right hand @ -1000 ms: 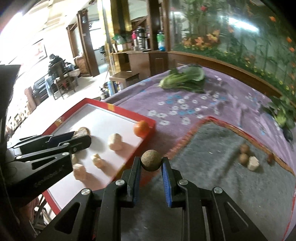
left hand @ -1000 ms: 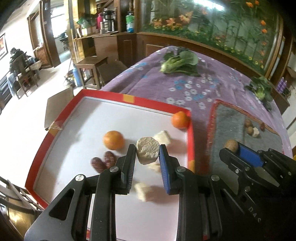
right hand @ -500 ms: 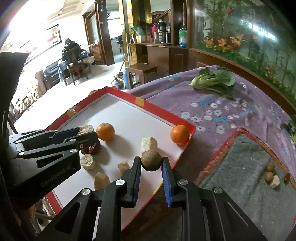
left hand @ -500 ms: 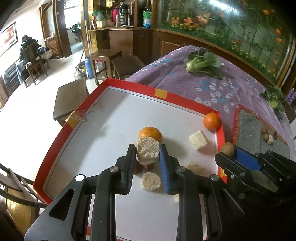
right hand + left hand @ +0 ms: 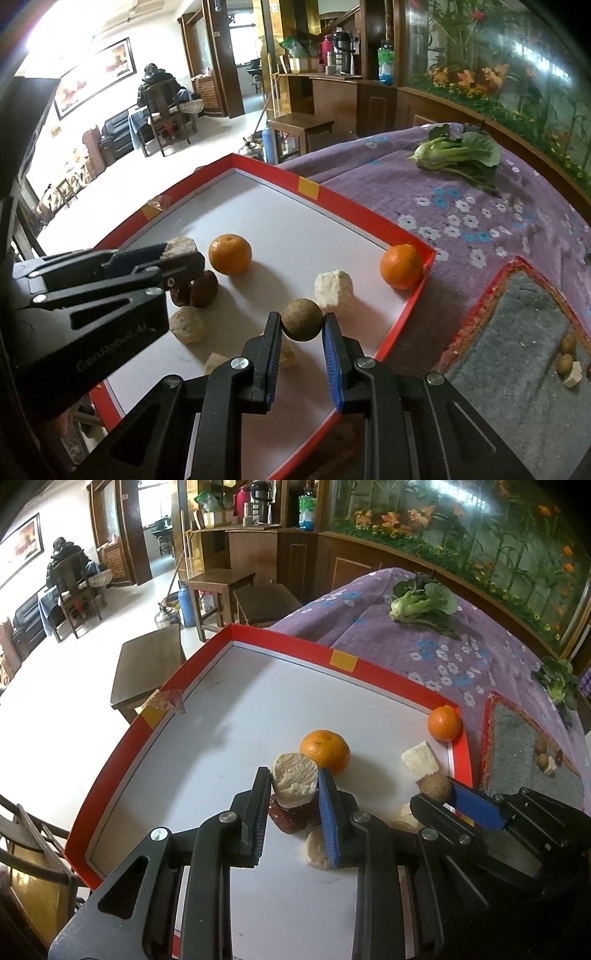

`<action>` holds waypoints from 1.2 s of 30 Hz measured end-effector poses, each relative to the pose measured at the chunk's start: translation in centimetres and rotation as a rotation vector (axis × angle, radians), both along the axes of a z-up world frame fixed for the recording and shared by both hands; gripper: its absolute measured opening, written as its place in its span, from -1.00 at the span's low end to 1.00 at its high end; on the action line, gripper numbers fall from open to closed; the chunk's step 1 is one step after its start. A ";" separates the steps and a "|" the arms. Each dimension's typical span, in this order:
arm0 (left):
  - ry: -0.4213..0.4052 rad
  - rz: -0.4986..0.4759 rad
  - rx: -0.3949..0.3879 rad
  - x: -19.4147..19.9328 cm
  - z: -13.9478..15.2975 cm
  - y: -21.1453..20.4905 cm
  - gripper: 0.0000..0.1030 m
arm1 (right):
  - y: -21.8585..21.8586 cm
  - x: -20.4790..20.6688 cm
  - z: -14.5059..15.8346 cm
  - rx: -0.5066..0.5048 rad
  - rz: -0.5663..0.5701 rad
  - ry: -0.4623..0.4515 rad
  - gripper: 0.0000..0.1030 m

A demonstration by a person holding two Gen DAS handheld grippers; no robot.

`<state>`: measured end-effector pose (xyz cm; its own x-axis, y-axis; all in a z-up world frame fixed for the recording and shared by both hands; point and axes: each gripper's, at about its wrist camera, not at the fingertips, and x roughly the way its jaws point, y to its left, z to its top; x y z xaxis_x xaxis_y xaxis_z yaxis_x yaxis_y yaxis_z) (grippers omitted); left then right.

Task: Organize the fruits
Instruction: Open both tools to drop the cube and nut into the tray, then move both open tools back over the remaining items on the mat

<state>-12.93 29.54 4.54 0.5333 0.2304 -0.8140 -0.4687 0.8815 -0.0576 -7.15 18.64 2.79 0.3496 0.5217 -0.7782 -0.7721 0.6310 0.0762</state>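
Observation:
My left gripper (image 5: 293, 788) is shut on a pale, rough chunk of fruit (image 5: 294, 778) and hangs over the red-rimmed white tray (image 5: 207, 738), just in front of an orange (image 5: 325, 752) and above two dark red fruits (image 5: 291, 818). My right gripper (image 5: 302, 325) is shut on a small brown round fruit (image 5: 302, 319) over the tray's right part, near a white chunk (image 5: 333, 288). A second orange (image 5: 402, 266) sits in the tray's far right corner. Several pale chunks (image 5: 187, 325) lie on the tray between the grippers. The right gripper (image 5: 439, 792) also shows in the left wrist view.
The tray lies on a purple flowered cloth (image 5: 454, 206). To its right is a grey mat (image 5: 524, 354) with a red border, bearing small brown fruits (image 5: 565, 363) and a white piece. A leafy green vegetable (image 5: 458, 155) lies further back. Stools and a chair stand beyond the table's left edge.
Both grippers, each still holding its piece, have moved left from the mat's side to over the tray. The brown fruit has crossed the tray's red rim.

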 end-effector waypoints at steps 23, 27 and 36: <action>-0.090 -0.074 0.077 1.3 3.1 -5.3 0.15 | -6.1 -0.5 2.5 0.087 -0.053 -0.018 -0.31; -0.108 -0.141 0.049 2.6 3.3 -8.5 0.15 | -10.4 0.1 3.5 0.101 -0.143 -0.053 -0.15; -0.103 -0.285 0.014 6.0 3.3 -16.0 0.15 | -20.3 2.1 3.7 0.096 -0.346 -0.066 -0.13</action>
